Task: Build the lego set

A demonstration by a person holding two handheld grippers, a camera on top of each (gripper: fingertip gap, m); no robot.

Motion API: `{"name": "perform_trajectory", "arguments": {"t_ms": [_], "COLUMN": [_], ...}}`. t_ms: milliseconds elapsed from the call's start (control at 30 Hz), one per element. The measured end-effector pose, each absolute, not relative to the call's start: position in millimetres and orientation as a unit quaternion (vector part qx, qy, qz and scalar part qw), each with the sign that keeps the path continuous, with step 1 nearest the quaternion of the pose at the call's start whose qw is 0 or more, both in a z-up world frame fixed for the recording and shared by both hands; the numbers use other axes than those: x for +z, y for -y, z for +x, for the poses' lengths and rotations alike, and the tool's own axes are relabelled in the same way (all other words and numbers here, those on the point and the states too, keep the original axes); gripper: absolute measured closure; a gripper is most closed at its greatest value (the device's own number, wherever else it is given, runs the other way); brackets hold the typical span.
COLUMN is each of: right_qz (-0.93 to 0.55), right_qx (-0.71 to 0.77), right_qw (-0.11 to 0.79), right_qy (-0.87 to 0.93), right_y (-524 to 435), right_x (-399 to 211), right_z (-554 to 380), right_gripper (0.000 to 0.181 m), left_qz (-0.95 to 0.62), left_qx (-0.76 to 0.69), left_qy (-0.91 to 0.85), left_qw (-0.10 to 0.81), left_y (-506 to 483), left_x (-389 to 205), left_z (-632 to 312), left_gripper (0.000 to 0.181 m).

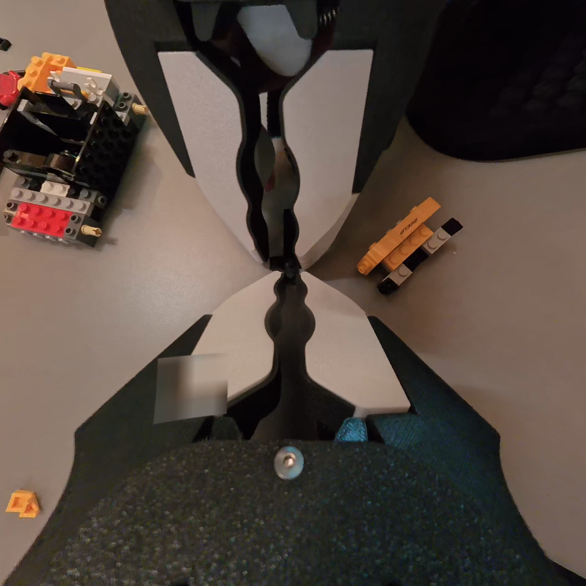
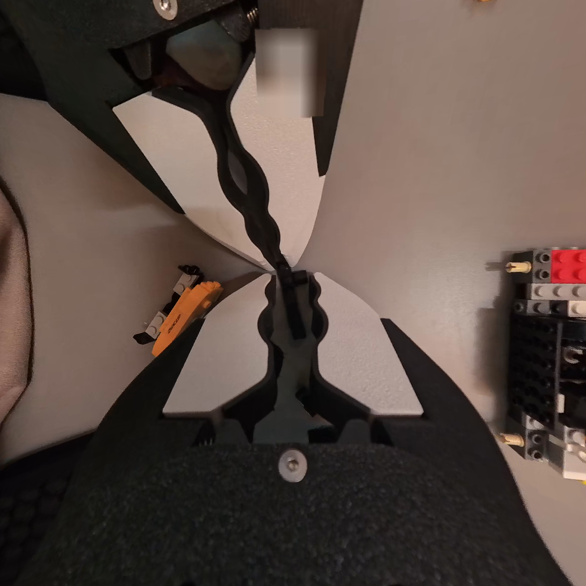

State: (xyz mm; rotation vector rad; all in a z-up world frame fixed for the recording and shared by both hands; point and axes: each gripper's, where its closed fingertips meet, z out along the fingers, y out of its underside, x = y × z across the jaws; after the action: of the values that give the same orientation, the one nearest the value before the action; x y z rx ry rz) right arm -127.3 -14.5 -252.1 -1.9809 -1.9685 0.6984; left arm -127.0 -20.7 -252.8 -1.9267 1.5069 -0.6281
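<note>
While both grippers meet tip to tip, left gripper point(image 1: 290, 276) and right gripper point(image 2: 293, 279) each pinch one small black piece point(image 2: 295, 304) (jaws nearly closed) above the table point(image 1: 158, 285).

The left claw point(image 1: 290, 272) is built of matte black printed plastic, its base a grainy, speckled black shell with one silver round-headed screw point(image 1: 288, 462) set on the centre line. Two broad fingers point(image 1: 342, 345) carry pale white-grey faces bordered in black, and their inner edges are cut in a wavy, scalloped line. A patch of teal-blue plastic shows at the root of one finger. The right claw point(image 2: 287, 275) has the same make: rough black shell, a silver screw point(image 2: 292, 465) in the middle, white-faced fingers point(image 2: 355, 358) with wavy black inner rims, and fine print ridges on the black arms.
</note>
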Motion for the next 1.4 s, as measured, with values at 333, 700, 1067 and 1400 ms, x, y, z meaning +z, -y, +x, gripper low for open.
{"name": "perform_trajectory", "arguments": {"t_ms": [333, 700, 1067, 1400], "right_qz": [-0.675, -0.664, -0.635, -0.619], "right_qx": [0.262, 0.266, 0.232, 0.265], "right_qw": [0.119, 0.134, 0.131, 0.142], "right_qy": [0.679, 0.686, 0.725, 0.726], "right_y": [14.8, 12.9, 7.8, 15.9], "right_x": [-253.0, -249.3, -252.5, -240.3], "right_z": [-129.4, -128.4, -126.6, -127.6], "right_gripper": [0.168, 0.177, 0.17, 0.174], "left_qz": [-0.724, -0.72, -0.715, -0.718], "left_qx": [-0.237, -0.239, -0.245, -0.247], "left_qy": [-0.572, -0.577, -0.584, -0.58], "left_qw": [0.304, 0.302, 0.296, 0.295], "left_y": [21.2, 23.1, 26.6, 26.1], "left_x": [-252.9, -252.9, -252.8, -252.7], "left_z": [-127.1, -126.5, -126.7, -126.8], "left_gripper": [0.175, 0.175, 0.175, 0.175]}}
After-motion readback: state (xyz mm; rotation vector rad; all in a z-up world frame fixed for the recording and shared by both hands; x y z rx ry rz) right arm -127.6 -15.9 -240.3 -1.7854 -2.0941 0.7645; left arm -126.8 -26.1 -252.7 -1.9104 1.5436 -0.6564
